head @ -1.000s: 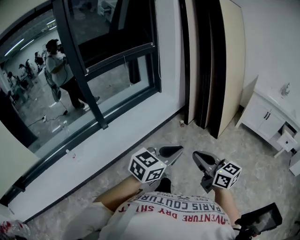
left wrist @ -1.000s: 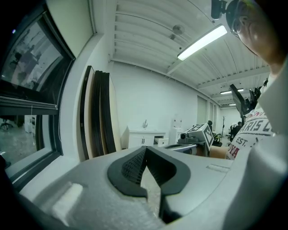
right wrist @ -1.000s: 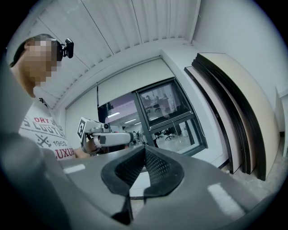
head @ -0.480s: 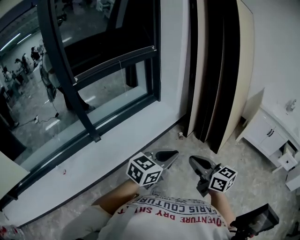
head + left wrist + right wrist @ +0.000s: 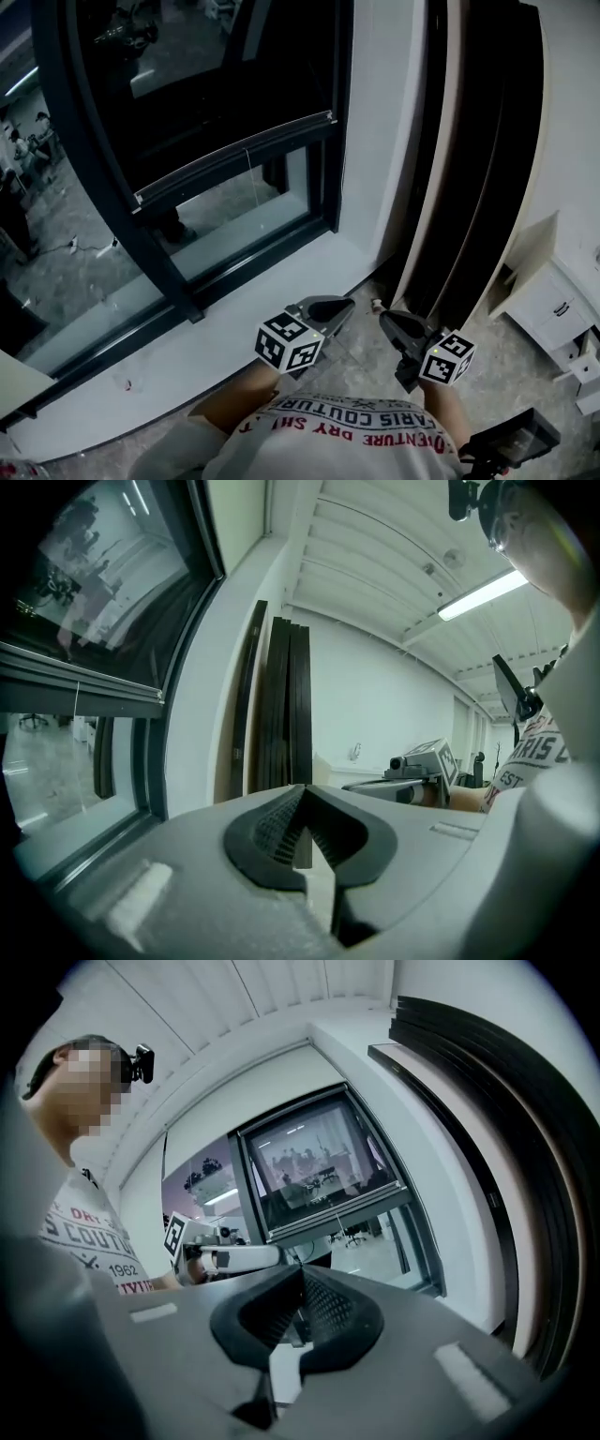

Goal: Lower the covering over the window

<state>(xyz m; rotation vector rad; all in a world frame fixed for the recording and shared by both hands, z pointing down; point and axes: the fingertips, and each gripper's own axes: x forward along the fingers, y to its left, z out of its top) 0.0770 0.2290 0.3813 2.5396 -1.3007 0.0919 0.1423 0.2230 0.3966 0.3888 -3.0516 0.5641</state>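
The window [image 5: 187,141] has a dark frame, and a dark covering reaches partway down the glass to a grey bottom rail [image 5: 234,155]. A thin cord [image 5: 249,173] hangs from the rail. That rail also shows in the left gripper view [image 5: 80,682] and in the right gripper view [image 5: 337,1208]. My left gripper [image 5: 342,305] is shut and empty, held low in front of my shirt, well short of the window. My right gripper [image 5: 386,321] is beside it, also shut and empty. Both sets of pads meet tip to tip [image 5: 302,789] [image 5: 300,1274].
A white sill [image 5: 234,319] runs under the window. Dark panels [image 5: 487,187] lean against the wall to the right. A white cabinet [image 5: 553,309] stands at far right and a small object [image 5: 377,305] lies on the floor. People are visible beyond the glass.
The view has swung up and toward the window, so the frame and leaning panels look larger and nearer. Both grippers keep about the same place and stay shut.
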